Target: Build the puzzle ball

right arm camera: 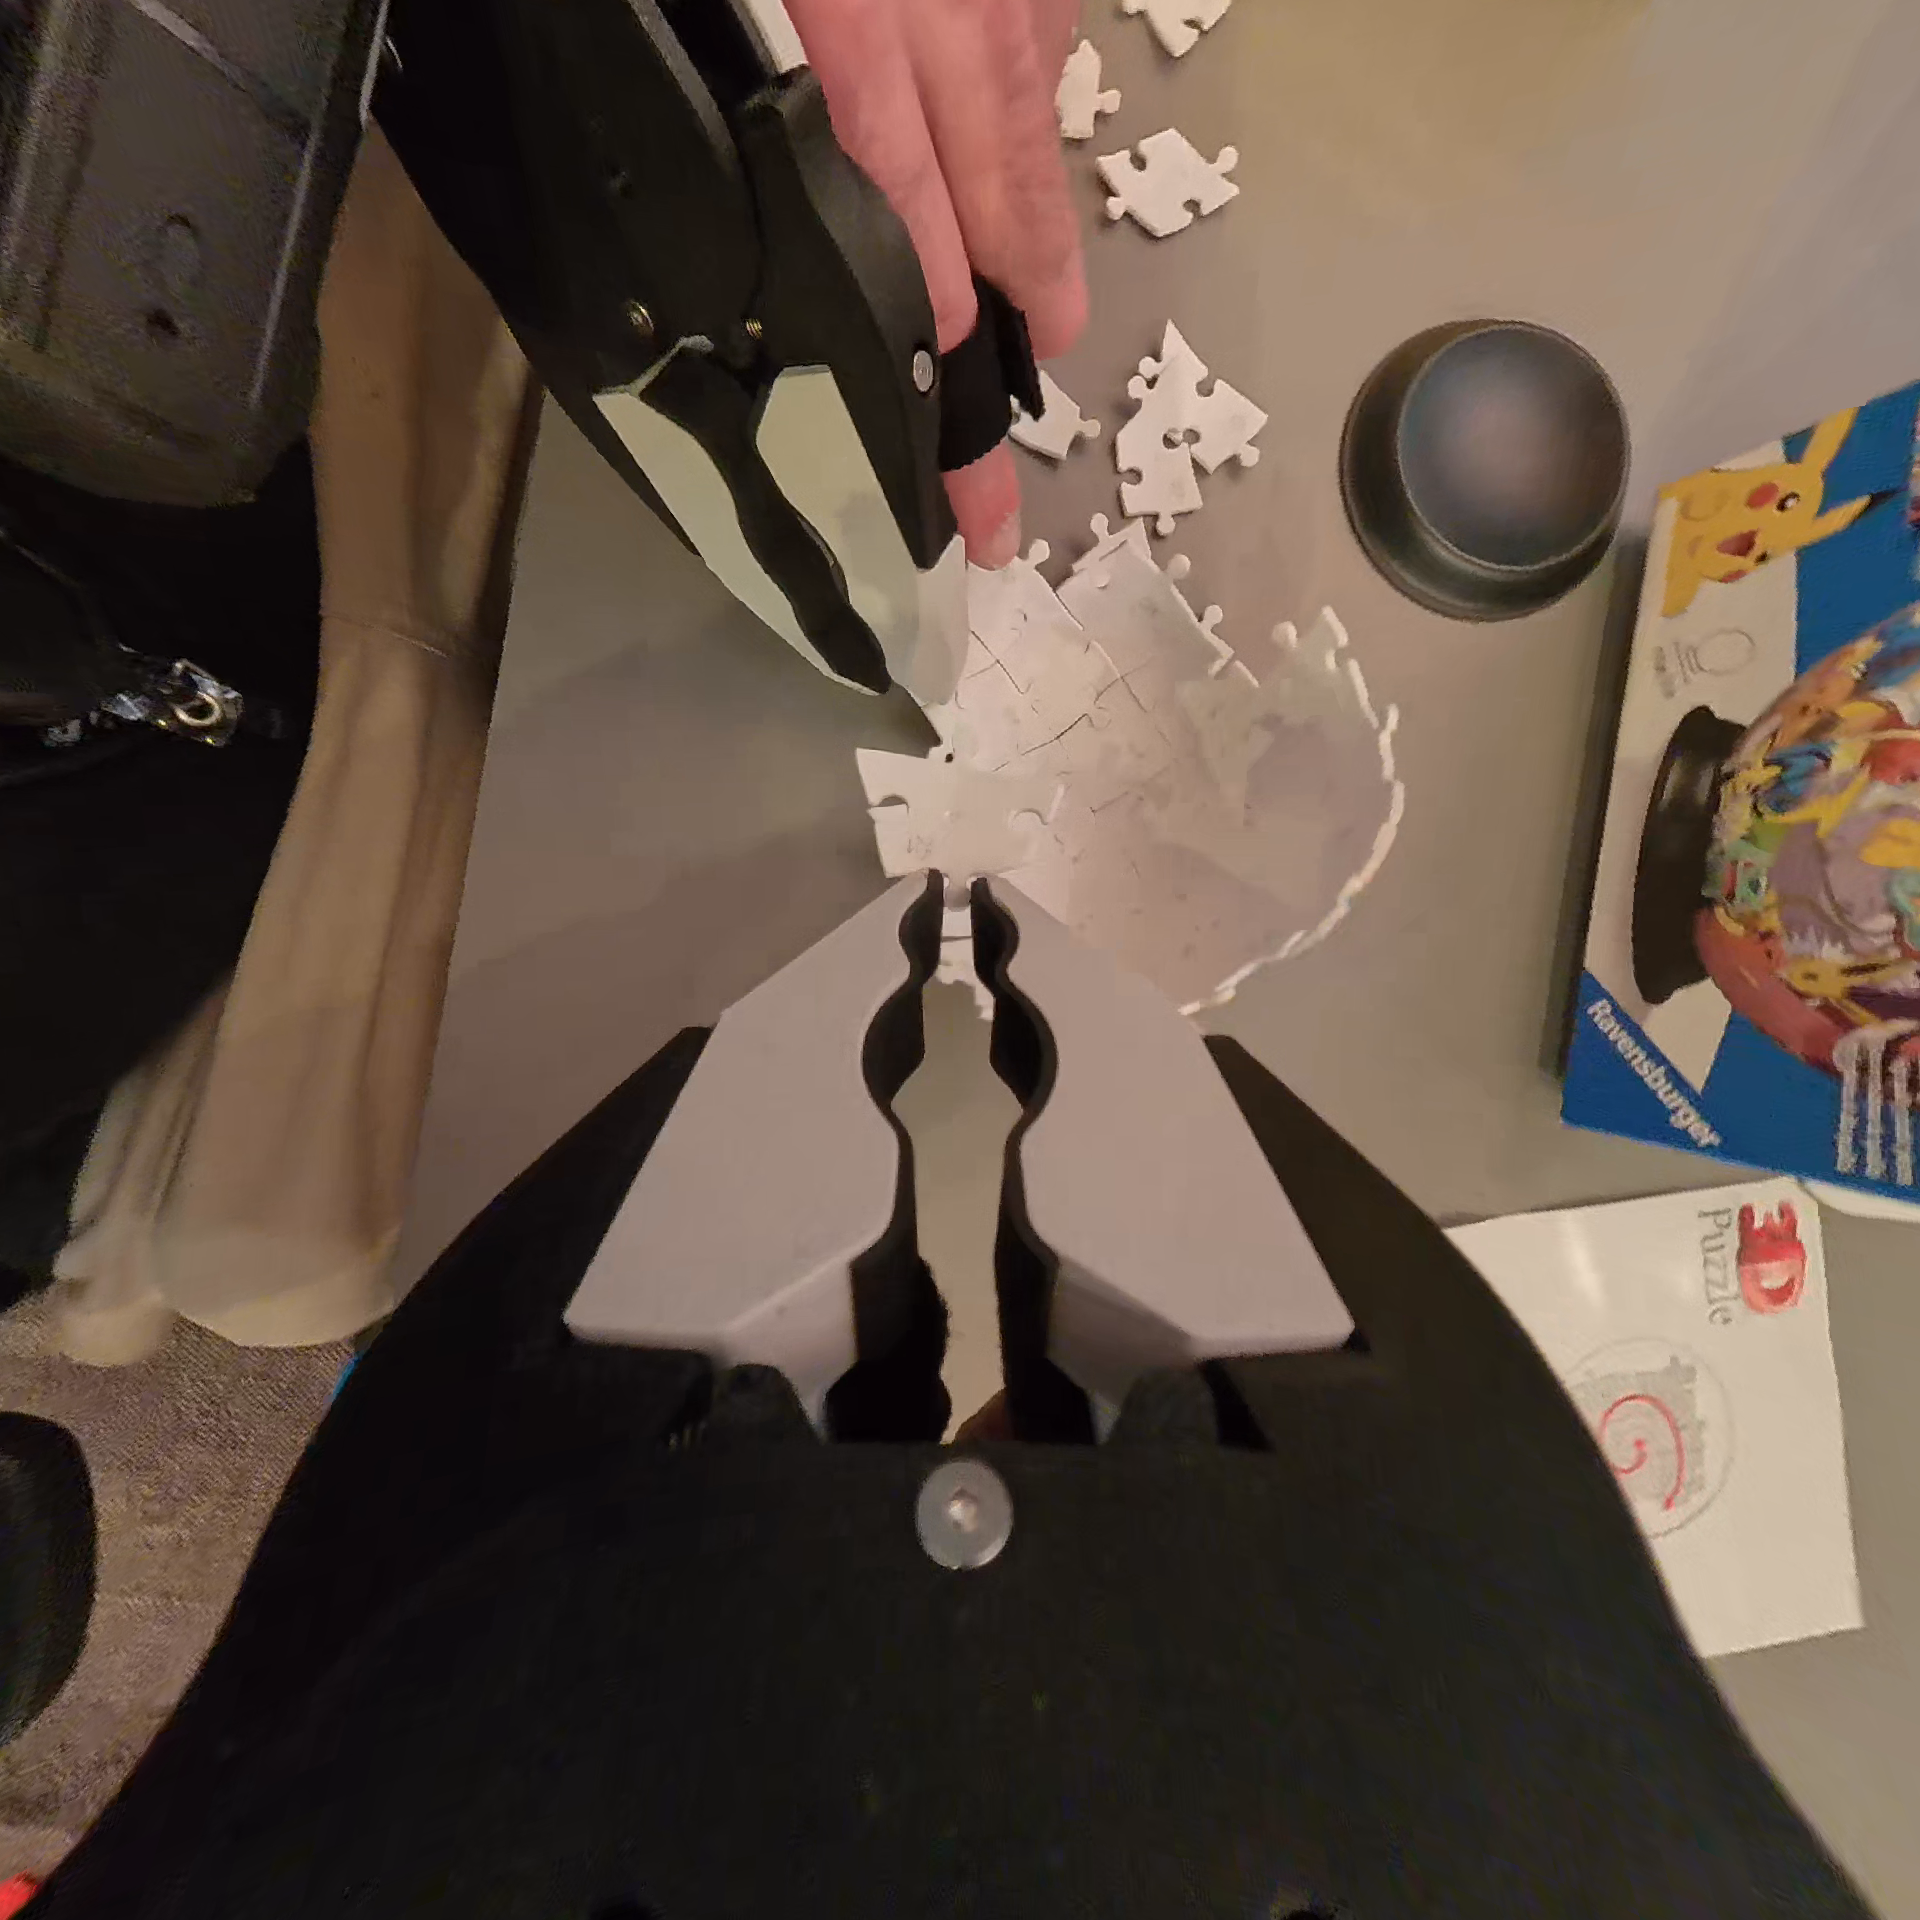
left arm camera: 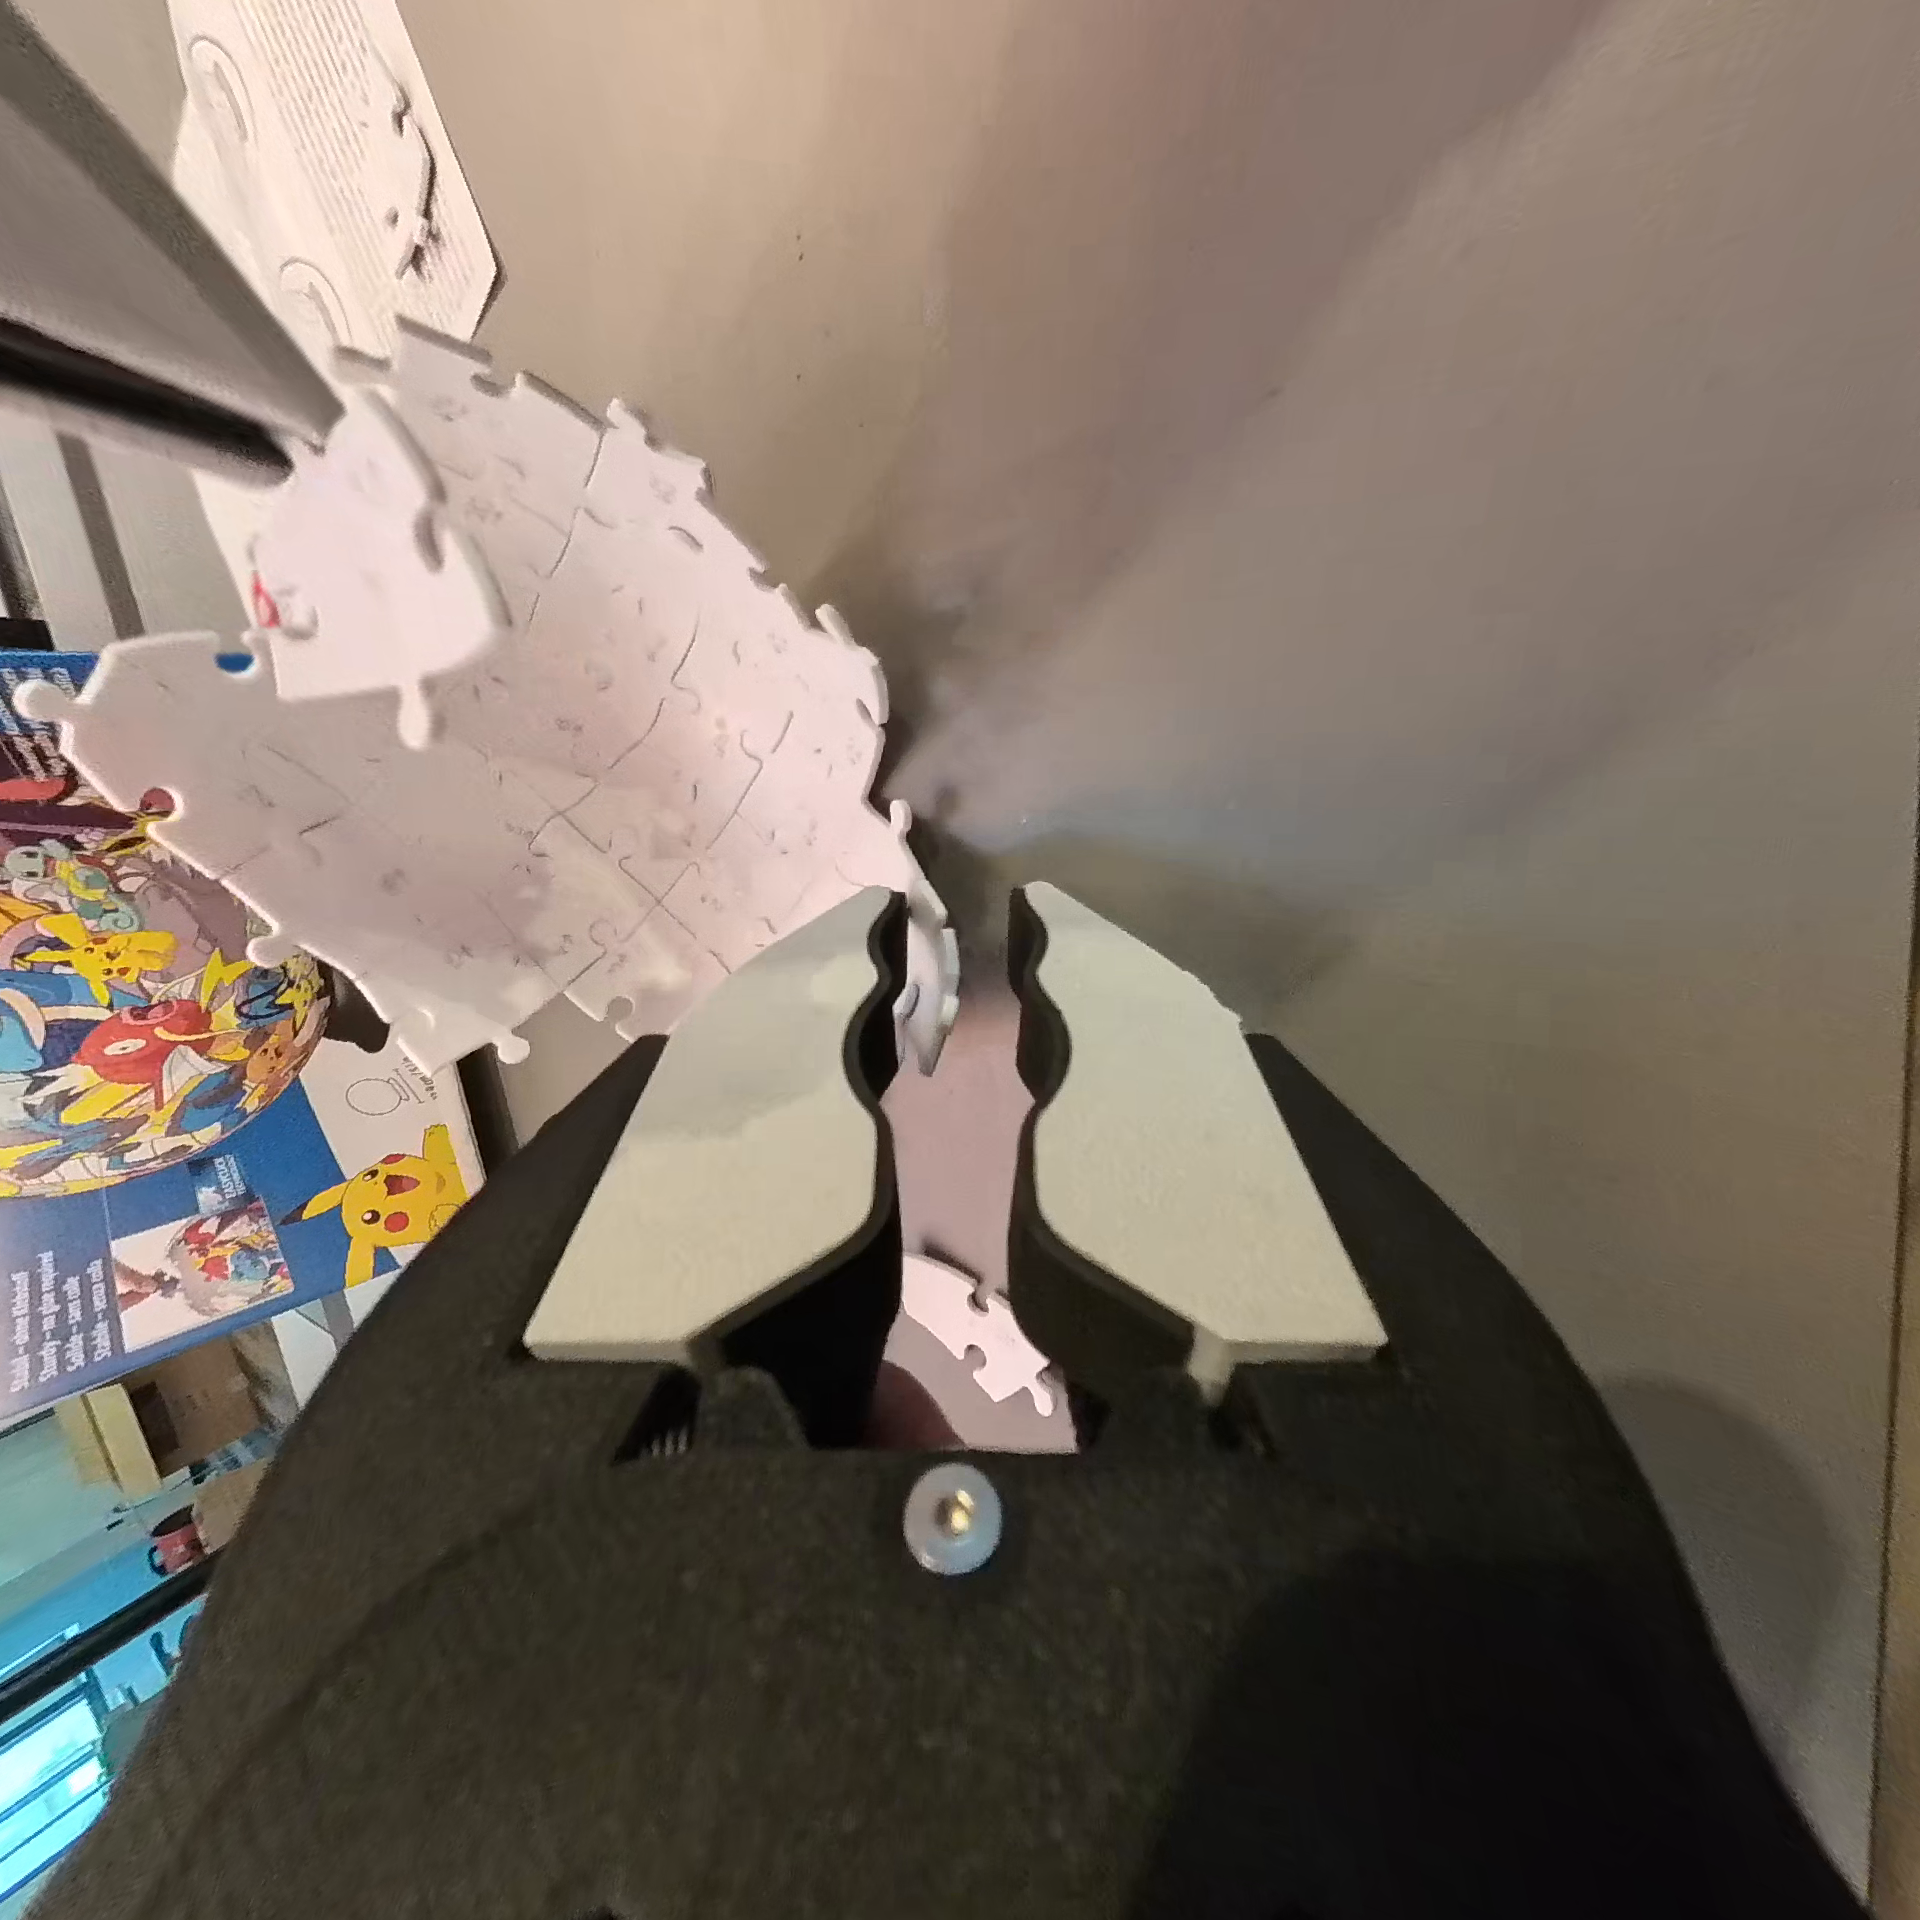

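The partly built puzzle ball [left arm camera: 582, 748], a curved white shell seen from its blank inside, hangs above the grey table [right arm camera: 644, 810]. My left gripper [left arm camera: 951, 935] is shut on the shell's rim. In the right wrist view the left gripper [right arm camera: 904, 675] comes in from the upper left to the shell [right arm camera: 1195, 810], and a fingertip of the hand holding it touches the rim. My right gripper [right arm camera: 956, 883] is shut on a white puzzle piece [right arm camera: 935, 821] held against the shell's edge. In the left wrist view the right gripper [left arm camera: 260, 436] and its piece [left arm camera: 384, 582] are at the upper left.
Loose white pieces [right arm camera: 1174, 177] lie at the back, and one [left arm camera: 987, 1340] lies under my left gripper. A black round stand [right arm camera: 1486, 468], the colourful puzzle box [right arm camera: 1766, 883] and a white leaflet [right arm camera: 1683, 1403] are on the right. The table edge [right arm camera: 499, 727] is on the left. My right fingertips sit around 10 cm from my left ones.
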